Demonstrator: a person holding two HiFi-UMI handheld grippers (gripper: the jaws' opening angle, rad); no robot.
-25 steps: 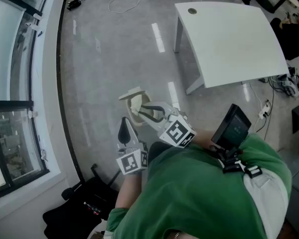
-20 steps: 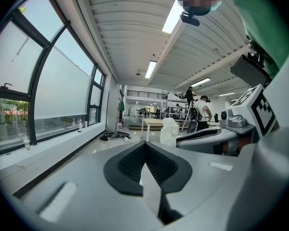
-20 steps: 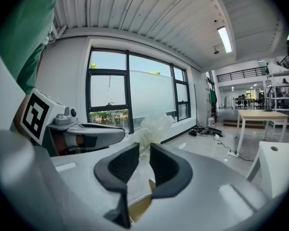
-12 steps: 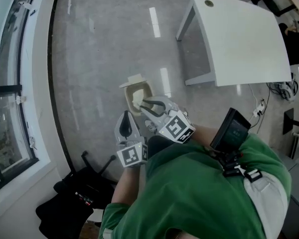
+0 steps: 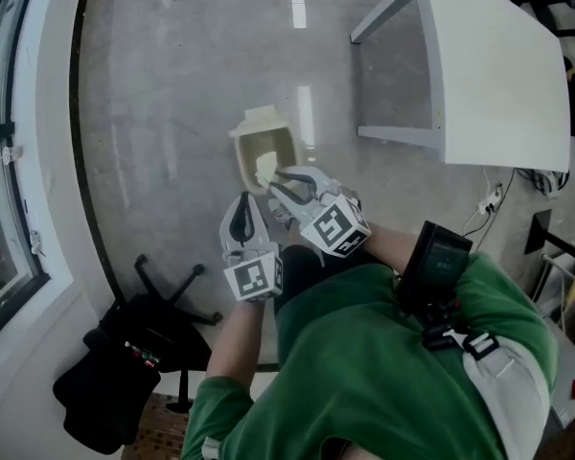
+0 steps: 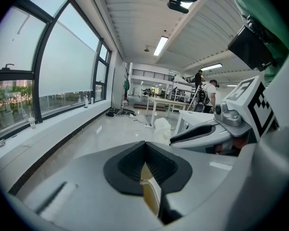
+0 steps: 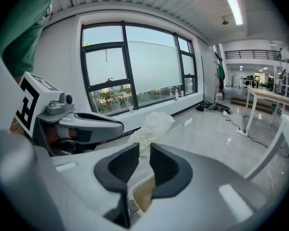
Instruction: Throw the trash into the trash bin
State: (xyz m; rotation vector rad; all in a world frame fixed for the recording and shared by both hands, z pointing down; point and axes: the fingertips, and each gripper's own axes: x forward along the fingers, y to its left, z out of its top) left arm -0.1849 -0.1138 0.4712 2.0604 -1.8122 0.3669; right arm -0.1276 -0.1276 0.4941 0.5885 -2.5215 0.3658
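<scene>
A beige trash bin point(image 5: 248, 151) stands open on the grey floor, its lid point(image 5: 259, 116) tipped back at the far side. My right gripper point(image 5: 276, 186) is shut on a crumpled white piece of trash point(image 5: 264, 169), which hangs over the bin's opening. In the right gripper view the trash point(image 7: 151, 125) sticks out beyond the narrow gap of that gripper point(image 7: 144, 163), with the bin point(image 7: 142, 196) just below. My left gripper point(image 5: 242, 208) is shut and empty, beside the right one at the bin's near rim; its pads meet in the left gripper view point(image 6: 145, 150).
A white table point(image 5: 498, 65) stands to the right of the bin, with cables point(image 5: 487, 201) on the floor by it. A black office chair point(image 5: 125, 362) sits at the lower left. A window wall point(image 5: 10, 209) runs along the left.
Both grippers have come down and forward toward the bin. The trash, earlier short of the bin's near rim, now hangs over its opening. The right gripper's hold is unchanged.
</scene>
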